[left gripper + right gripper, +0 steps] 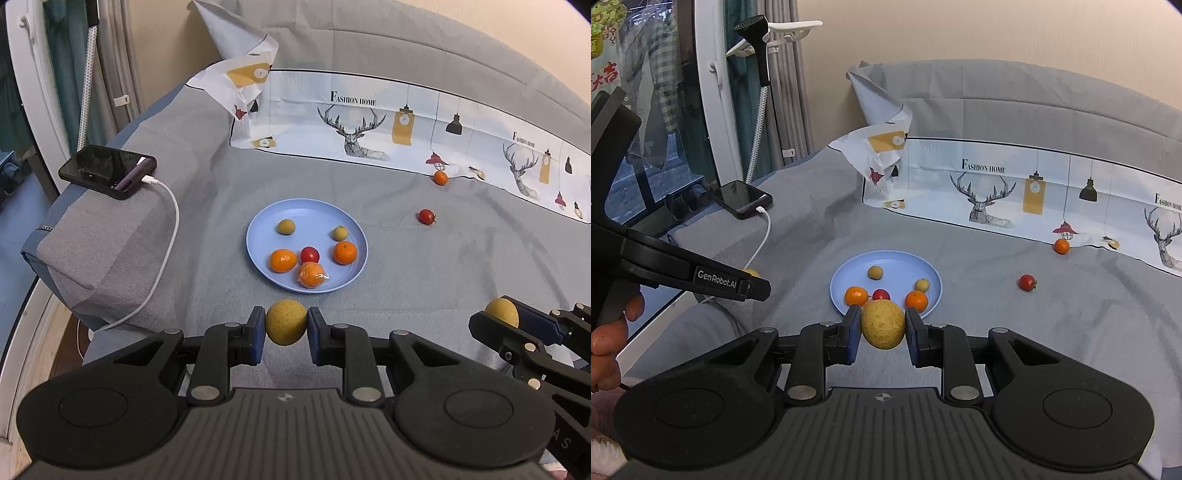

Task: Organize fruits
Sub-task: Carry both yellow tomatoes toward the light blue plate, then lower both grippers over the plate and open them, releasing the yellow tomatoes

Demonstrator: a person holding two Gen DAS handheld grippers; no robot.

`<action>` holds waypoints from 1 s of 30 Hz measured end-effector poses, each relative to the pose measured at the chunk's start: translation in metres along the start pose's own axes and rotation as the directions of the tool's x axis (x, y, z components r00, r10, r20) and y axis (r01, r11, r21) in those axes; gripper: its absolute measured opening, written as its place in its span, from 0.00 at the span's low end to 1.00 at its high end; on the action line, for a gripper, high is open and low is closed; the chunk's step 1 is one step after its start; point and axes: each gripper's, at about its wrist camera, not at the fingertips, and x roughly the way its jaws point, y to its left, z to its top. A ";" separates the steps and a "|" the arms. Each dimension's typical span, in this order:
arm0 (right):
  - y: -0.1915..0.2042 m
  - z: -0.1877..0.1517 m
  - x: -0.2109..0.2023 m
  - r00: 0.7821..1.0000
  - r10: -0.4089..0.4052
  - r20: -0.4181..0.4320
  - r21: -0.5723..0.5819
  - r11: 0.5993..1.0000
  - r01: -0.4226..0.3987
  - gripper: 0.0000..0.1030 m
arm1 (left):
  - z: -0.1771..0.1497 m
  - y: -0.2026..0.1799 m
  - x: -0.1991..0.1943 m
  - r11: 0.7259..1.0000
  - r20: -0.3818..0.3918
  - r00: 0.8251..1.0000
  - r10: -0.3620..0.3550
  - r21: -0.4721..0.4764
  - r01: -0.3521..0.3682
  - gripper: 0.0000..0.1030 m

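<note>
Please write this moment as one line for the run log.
left tongs: shut on yellow fruit | right tongs: shut on second yellow fruit | blue plate: six fruits | bed: two loose

phone [107,170] on grey cushion [99,254] | white cable [162,251] plugged in | deer-print pillowcase [369,122]

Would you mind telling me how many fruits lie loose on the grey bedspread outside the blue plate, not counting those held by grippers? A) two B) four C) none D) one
A: a small orange fruit near the patterned pillowcase and a red fruit both rest on the bedspread, apart from the blue plate.
</note>
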 end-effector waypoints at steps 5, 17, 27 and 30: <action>0.001 0.001 0.005 1.000 0.001 -0.011 0.000 1.000 -0.001 0.26 | 0.001 0.000 0.005 1.000 -0.009 1.000 0.002 -0.001 -0.002 0.25; -0.003 0.005 0.030 0.999 -0.005 -0.054 -0.007 1.000 0.005 0.26 | 0.021 0.009 0.031 1.000 -0.033 0.999 0.015 -0.025 -0.016 0.25; -0.015 0.022 0.075 0.997 -0.001 -0.079 -0.001 1.000 0.001 0.26 | 0.061 0.009 0.075 0.999 -0.068 0.997 0.039 -0.031 -0.041 0.25; -0.022 0.027 0.098 0.995 0.000 -0.095 0.005 1.000 0.000 0.26 | 0.072 0.007 0.098 0.998 -0.091 0.995 0.046 -0.026 -0.049 0.25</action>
